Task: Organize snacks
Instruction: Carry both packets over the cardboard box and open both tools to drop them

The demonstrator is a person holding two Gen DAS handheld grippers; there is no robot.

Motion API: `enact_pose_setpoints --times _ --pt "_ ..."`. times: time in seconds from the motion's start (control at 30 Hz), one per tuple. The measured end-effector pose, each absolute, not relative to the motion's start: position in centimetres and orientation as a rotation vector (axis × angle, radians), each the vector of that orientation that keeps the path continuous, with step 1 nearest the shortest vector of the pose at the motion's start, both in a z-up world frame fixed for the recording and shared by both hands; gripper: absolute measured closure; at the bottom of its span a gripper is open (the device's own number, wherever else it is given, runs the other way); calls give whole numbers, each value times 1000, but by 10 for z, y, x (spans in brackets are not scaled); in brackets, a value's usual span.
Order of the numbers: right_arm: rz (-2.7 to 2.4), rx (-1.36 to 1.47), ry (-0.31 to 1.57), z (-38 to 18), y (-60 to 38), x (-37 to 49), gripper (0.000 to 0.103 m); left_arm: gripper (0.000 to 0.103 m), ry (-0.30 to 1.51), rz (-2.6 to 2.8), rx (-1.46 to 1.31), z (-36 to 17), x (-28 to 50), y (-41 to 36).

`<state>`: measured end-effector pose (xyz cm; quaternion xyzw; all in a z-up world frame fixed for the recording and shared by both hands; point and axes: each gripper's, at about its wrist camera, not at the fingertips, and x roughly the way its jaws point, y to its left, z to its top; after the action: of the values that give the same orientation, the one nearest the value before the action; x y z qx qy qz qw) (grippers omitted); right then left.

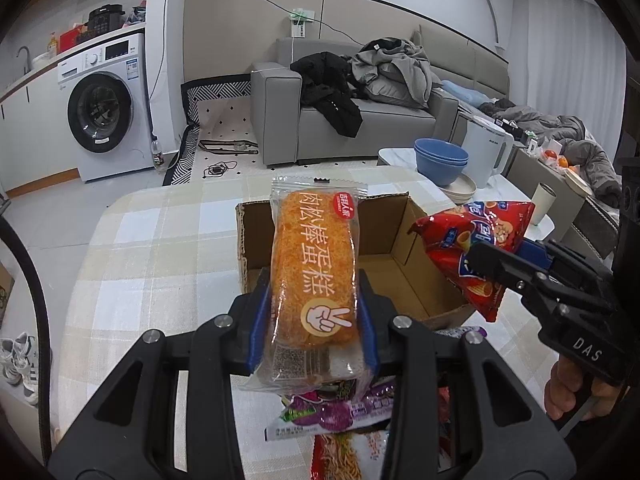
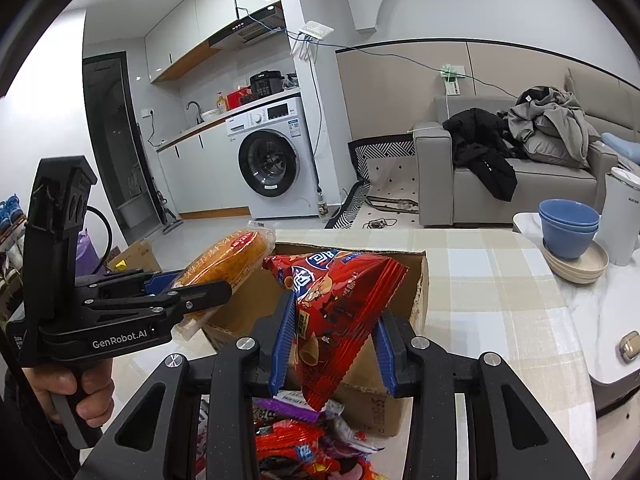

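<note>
My left gripper (image 1: pixel 314 312) is shut on an orange cake pack (image 1: pixel 314 264) in clear wrap and holds it above the near edge of an open cardboard box (image 1: pixel 400 256). My right gripper (image 2: pixel 334 340) is shut on a red snack bag (image 2: pixel 336 312) and holds it over the same box (image 2: pixel 416 280). The red bag (image 1: pixel 476 248) and right gripper (image 1: pixel 492 264) show at the right of the left wrist view. The cake pack (image 2: pixel 228 264) and left gripper (image 2: pixel 196 292) show at the left of the right wrist view. The box looks empty inside.
A pile of snack packs (image 1: pixel 340 412) lies on the checked tablecloth (image 1: pixel 160 264) under both grippers, also in the right wrist view (image 2: pixel 296 440). Blue bowls (image 1: pixel 440 160) on a plate and a white kettle (image 1: pixel 486 148) stand beyond the box on the right.
</note>
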<state>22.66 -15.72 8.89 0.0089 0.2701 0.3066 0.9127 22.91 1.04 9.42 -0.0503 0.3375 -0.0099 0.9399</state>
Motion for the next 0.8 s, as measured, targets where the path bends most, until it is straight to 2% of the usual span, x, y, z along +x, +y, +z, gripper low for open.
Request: enact_pose_setpoints --times 0.53,0.6,0.67,0.7,0.73,0.77,0.8 --pt "625 -36 597 72 -138 243 66 68 738 -5 -87 74 272 14" --pt "626 -37 591 73 -139 243 54 68 736 -1 -83 75 272 14" --pt "634 -27 573 77 -144 239 47 66 732 5 -76 72 271 14" --pt "635 -26 563 79 -146 236 40 65 726 4 -76 72 270 15" --pt "632 -28 556 81 -149 233 34 61 723 -2 -78 73 269 15" --pt "626 -29 548 83 -153 230 23 52 720 -7 -81 74 268 15" --pt "623 -25 546 85 -158 227 15 46 713 -12 -84 76 265 15"
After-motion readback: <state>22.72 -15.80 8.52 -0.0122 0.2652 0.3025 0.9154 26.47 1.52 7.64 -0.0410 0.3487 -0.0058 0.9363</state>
